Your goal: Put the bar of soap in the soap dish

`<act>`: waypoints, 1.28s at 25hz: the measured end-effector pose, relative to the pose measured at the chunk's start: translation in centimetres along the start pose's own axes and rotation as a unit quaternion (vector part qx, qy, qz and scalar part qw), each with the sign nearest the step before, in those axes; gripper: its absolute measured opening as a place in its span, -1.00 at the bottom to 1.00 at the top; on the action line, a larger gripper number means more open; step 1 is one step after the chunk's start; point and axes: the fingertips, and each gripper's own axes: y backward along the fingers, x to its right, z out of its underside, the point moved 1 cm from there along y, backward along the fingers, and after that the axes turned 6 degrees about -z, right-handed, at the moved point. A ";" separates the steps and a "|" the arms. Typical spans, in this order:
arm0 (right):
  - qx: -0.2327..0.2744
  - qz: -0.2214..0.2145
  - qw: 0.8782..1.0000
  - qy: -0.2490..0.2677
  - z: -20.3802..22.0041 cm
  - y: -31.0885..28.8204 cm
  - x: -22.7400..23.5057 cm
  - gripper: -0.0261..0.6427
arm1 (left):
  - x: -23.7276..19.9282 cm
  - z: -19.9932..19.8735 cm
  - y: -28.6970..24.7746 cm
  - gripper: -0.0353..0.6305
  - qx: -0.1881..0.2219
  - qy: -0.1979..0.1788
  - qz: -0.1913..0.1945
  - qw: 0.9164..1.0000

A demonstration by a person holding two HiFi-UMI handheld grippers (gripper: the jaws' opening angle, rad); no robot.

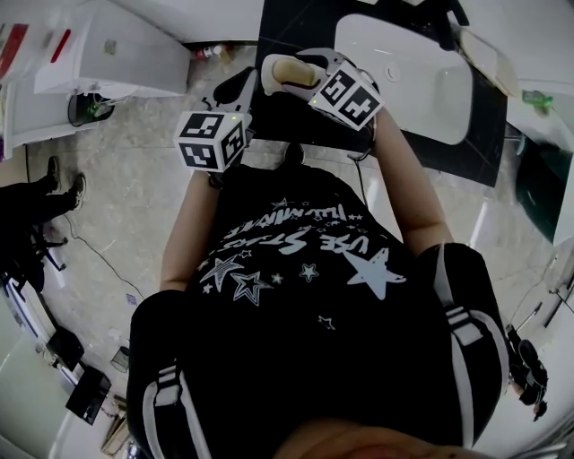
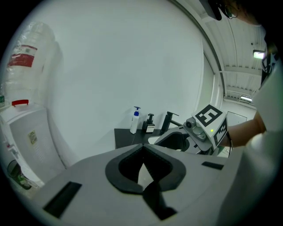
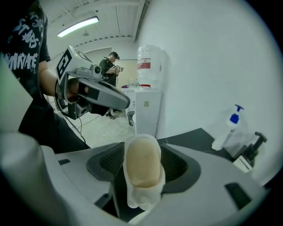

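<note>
A beige oval bar of soap (image 3: 142, 161) lies in a white soap dish (image 3: 136, 199). My right gripper (image 3: 142, 178) is shut on the dish, one jaw against each long side. In the head view the dish (image 1: 272, 70) and the soap (image 1: 294, 72) are held up in front of the black counter by the right gripper (image 1: 289, 73). The left gripper (image 1: 235, 90) hovers just left of it, holding nothing. In its own view the left gripper (image 2: 142, 171) has its dark pads (image 2: 154, 187) meeting. No other dish or bar shows.
A black counter (image 1: 300, 27) carries a white sink (image 1: 404, 63), a black faucet (image 2: 170, 120), a blue-capped pump bottle (image 2: 134, 120) and a small black dispenser (image 2: 150, 123). A water cooler (image 3: 148, 101) stands by the wall. Another person (image 3: 110, 66) stands far behind. Cables lie on the tiled floor (image 1: 117, 206).
</note>
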 end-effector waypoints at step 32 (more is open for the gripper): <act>0.140 0.147 0.955 -0.215 -10.5 -2.2 -8.9 -0.31 | -8.0 -1.5 9.3 -0.86 0.017 -0.049 0.183 0.982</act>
